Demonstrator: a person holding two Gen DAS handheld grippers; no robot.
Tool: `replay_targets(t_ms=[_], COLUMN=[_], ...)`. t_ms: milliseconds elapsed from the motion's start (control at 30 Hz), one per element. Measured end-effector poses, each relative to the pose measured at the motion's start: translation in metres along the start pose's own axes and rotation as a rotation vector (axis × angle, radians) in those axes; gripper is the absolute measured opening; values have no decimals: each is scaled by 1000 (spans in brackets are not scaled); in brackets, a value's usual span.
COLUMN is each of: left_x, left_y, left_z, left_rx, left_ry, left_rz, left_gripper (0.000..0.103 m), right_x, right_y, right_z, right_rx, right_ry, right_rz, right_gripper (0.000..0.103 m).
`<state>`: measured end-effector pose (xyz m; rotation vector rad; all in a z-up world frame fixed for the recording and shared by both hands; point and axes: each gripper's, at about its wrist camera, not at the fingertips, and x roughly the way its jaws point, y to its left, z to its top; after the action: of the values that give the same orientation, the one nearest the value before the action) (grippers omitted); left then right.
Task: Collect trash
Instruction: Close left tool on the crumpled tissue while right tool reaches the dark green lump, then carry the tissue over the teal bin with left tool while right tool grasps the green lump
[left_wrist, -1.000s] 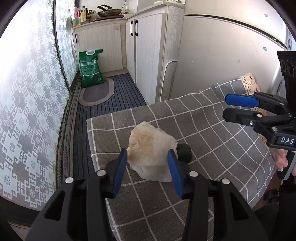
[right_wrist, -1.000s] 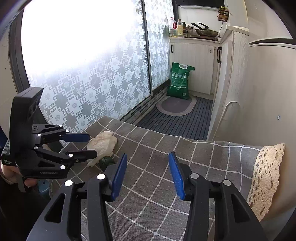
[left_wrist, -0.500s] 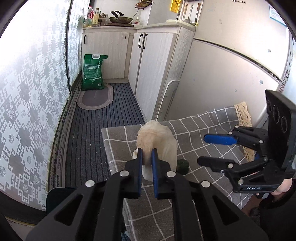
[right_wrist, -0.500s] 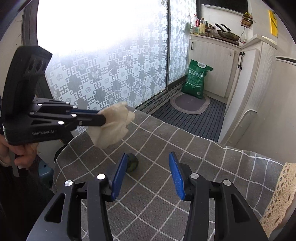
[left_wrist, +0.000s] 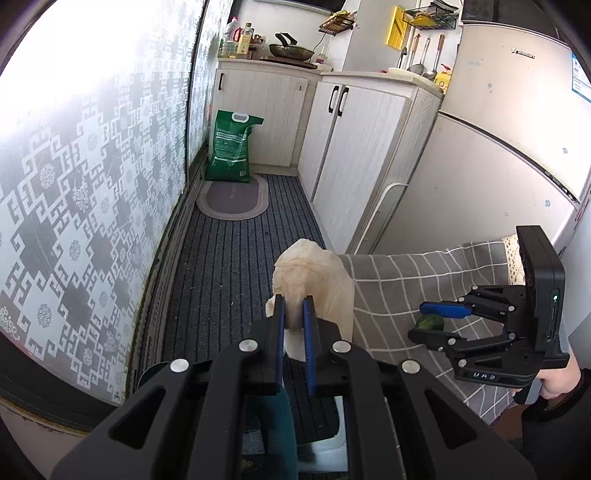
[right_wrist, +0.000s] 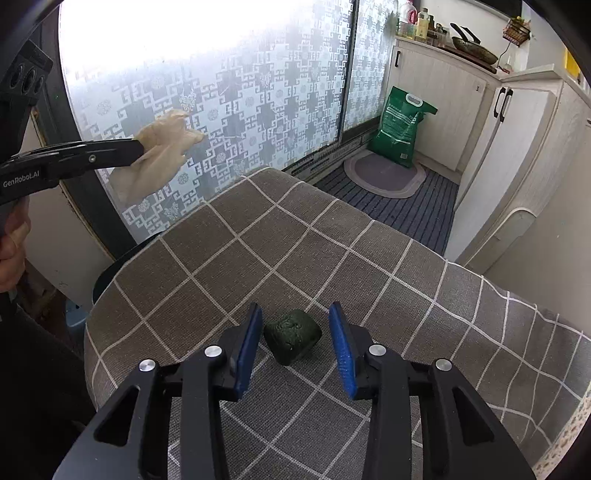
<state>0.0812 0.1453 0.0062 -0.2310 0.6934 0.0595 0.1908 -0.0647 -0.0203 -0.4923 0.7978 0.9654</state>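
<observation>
A crumpled cream tissue (left_wrist: 314, 277) hangs in the air past the table's left edge, above the floor, with my left gripper (left_wrist: 293, 314) shut on it. The right wrist view shows the same tissue (right_wrist: 159, 155) held high at the left by the left gripper (right_wrist: 138, 147). A dark green wad (right_wrist: 292, 334) lies on the grey checked tablecloth (right_wrist: 258, 240). My right gripper (right_wrist: 295, 332) straddles the wad, its jaws closing, with a small gap still on each side. From the left wrist view the right gripper (left_wrist: 439, 321) hovers over the green wad (left_wrist: 430, 324).
A white bin or bucket (left_wrist: 332, 446) shows below the left gripper by the table. A dark striped floor mat (left_wrist: 236, 266) runs to a green sack (left_wrist: 232, 147) and white cabinets (left_wrist: 354, 155). A patterned glass door (right_wrist: 240, 92) lines the left side; a cream lace cloth (left_wrist: 511, 254) lies at the table's far end.
The left gripper shut on the tissue, lifted it off the table and carried it out past the left edge. The right gripper came down around the green wad and its jaws narrowed.
</observation>
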Motion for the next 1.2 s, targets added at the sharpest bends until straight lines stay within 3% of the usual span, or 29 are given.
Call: replay_targets(t_ms=[233,467,933,1200], left_x=[14,27,57,69], left_y=[28,48,63,71], left_z=[-27,-53,-112,-135], left_rx=[23,39,60,53], left_ry=[93,176,398,473], left_rz=[71,117,121,122], left_gripper=[10,11,11,11], right_x=[-6,-23,-31,-22], right_y=[9,28,94,131], right_z=[11,25,40,40], right_rx=[0,-2,-39,-72], right_ry=[-14,-78,-108,-82], right_rz=[-20,22,122,142], right_gripper=[28,28,28,28])
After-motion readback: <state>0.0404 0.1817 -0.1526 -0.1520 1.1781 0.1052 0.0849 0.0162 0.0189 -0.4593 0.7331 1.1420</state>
